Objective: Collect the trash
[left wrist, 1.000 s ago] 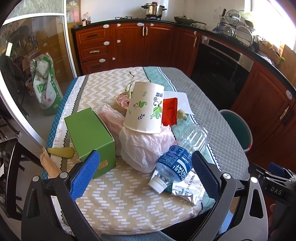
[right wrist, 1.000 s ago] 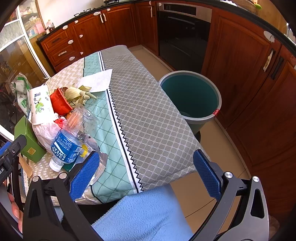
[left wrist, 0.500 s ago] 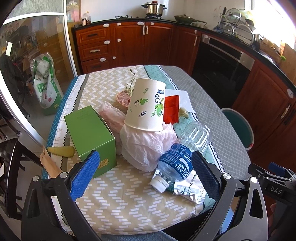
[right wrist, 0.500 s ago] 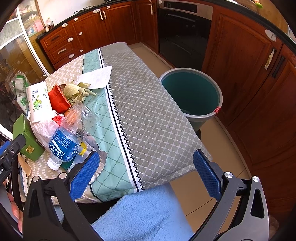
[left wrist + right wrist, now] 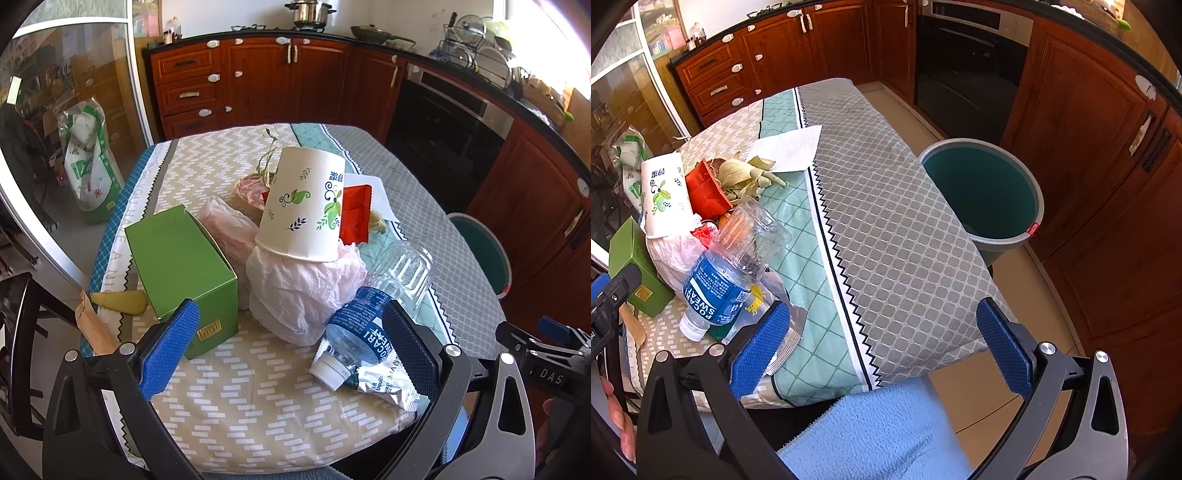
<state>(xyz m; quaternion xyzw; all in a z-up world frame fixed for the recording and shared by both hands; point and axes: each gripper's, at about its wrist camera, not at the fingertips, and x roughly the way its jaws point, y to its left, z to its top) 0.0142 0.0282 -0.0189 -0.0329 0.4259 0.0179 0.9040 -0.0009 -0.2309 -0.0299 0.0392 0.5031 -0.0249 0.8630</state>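
Trash heaped ahead of the wide-open, empty left claw [image 5: 291, 339] (right claw [image 5: 882, 347] likewise) looks unstable: nudging the plastic bottle [image 5: 369, 325] could topple the paper cup [image 5: 303, 206].

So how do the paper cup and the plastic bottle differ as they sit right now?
The paper cup stands upside down, tilted, on a crumpled pink bag; the plastic bottle lies on its side, cap toward the camera. The cup is opaque white with leaf prints; the bottle is clear with a blue label. Both sit in the same trash pile, ungripped.
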